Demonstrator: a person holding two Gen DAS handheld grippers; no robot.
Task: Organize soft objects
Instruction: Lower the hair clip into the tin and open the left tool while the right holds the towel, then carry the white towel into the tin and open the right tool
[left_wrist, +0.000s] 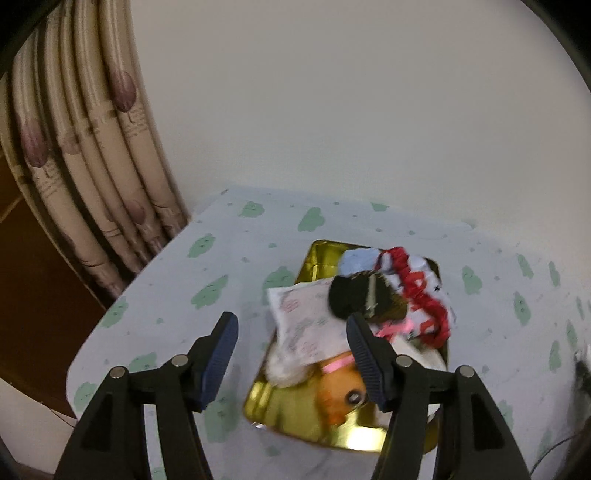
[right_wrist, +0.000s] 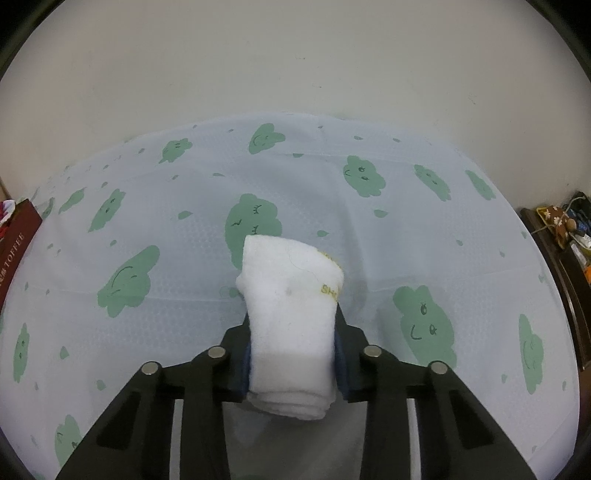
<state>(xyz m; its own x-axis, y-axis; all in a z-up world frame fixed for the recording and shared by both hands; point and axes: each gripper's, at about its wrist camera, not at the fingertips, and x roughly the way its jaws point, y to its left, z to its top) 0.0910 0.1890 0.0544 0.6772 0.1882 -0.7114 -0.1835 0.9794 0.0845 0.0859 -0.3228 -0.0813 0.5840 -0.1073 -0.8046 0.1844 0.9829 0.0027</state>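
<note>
- White terry: a folded washcloth (right_wrist: 291, 317) is pinched between the right gripper (right_wrist: 293, 345) pads, its long axis running from 6 o'clock to 12 o'clock, the far end tilted slightly toward 1 o'clock above the cloud-print tablecloth (right_wrist: 369, 240).
- The left gripper (left_wrist: 291, 354) stands spread wide with nothing between its fingers.
- Ahead of it, at 1 o'clock, a gold tin (left_wrist: 295, 417) holds a heap: a printed white cloth (left_wrist: 306, 317), a black scrunchie (left_wrist: 351, 295), a red-frilled cloth (left_wrist: 421, 295), and an orange plush toy (left_wrist: 340, 395).
- A dark red toffee box (right_wrist: 18, 236) sits at the right view's 9 o'clock edge.
</note>
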